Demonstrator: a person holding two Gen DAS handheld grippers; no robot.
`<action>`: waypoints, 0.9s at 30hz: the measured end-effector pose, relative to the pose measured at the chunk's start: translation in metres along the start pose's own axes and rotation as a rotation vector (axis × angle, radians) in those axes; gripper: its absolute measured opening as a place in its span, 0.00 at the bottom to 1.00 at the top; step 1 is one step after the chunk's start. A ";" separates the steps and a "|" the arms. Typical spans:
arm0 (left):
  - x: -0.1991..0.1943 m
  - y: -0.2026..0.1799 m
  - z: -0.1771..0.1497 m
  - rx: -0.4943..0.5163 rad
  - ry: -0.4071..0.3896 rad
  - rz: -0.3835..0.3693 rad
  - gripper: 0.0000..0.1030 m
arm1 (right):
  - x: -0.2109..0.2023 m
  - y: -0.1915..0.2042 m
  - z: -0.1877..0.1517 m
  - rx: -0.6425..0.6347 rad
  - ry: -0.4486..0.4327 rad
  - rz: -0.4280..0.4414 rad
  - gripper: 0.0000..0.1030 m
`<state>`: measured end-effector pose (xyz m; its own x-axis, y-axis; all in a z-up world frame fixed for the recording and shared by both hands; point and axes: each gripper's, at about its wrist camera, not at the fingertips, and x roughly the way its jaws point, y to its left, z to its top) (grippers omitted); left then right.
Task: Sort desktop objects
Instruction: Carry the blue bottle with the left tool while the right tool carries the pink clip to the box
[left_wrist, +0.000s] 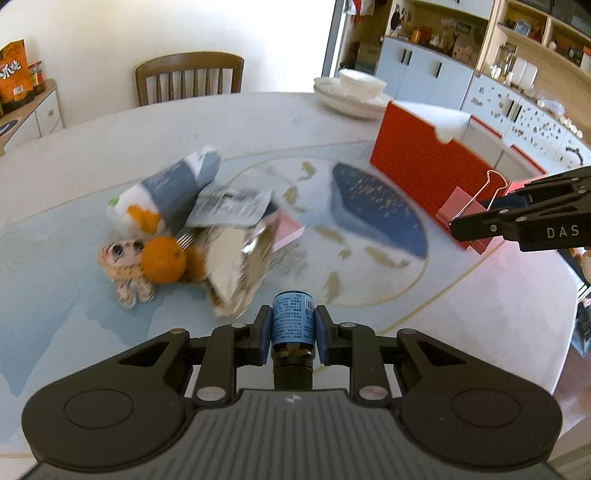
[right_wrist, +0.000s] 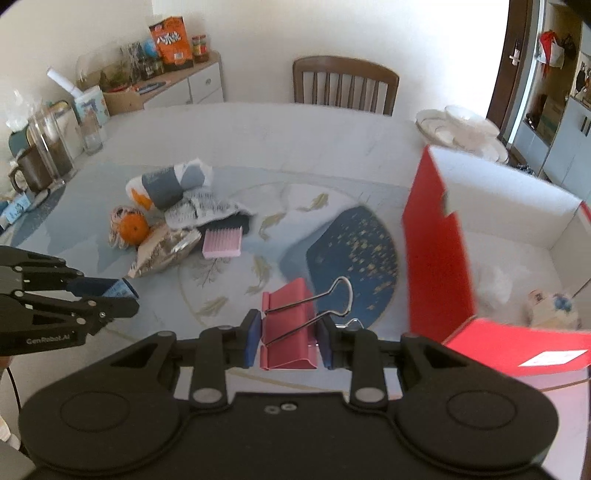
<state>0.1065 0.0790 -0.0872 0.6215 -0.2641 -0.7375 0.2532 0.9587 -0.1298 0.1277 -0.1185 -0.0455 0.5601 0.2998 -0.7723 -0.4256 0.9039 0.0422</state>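
My left gripper (left_wrist: 290, 326) pinches a small bottle (left_wrist: 293, 320); my right gripper (right_wrist: 288, 341) clamps a pink binder clip (right_wrist: 288, 325). Its wire handles could snag the red box (right_wrist: 437, 254) wall.

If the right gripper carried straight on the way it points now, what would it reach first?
Probably the dark blue patch of the table mat, just ahead of the right gripper and its pink binder clip; the red box looks off to the side.

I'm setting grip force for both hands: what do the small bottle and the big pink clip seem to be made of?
Small bottle: dark brown, glossy body, probably glass or hard plastic, under a blue printed paper-like label and a ribbed dark cap.
Pink clip: folded sheet metal with smooth pink paint, by its thin crisp edges; its handles are bare, shiny wire.
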 end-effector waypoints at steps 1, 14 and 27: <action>-0.001 -0.004 0.004 -0.004 -0.004 -0.007 0.22 | -0.005 -0.004 0.002 0.001 -0.010 0.005 0.29; 0.001 -0.059 0.057 0.030 -0.049 -0.043 0.22 | -0.049 -0.070 0.030 0.007 -0.088 0.010 0.29; 0.026 -0.122 0.107 0.102 -0.061 -0.069 0.22 | -0.050 -0.152 0.032 0.032 -0.111 -0.028 0.30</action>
<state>0.1707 -0.0557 -0.0197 0.6431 -0.3382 -0.6871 0.3689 0.9230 -0.1090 0.1869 -0.2613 0.0072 0.6472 0.3049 -0.6987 -0.3870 0.9211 0.0434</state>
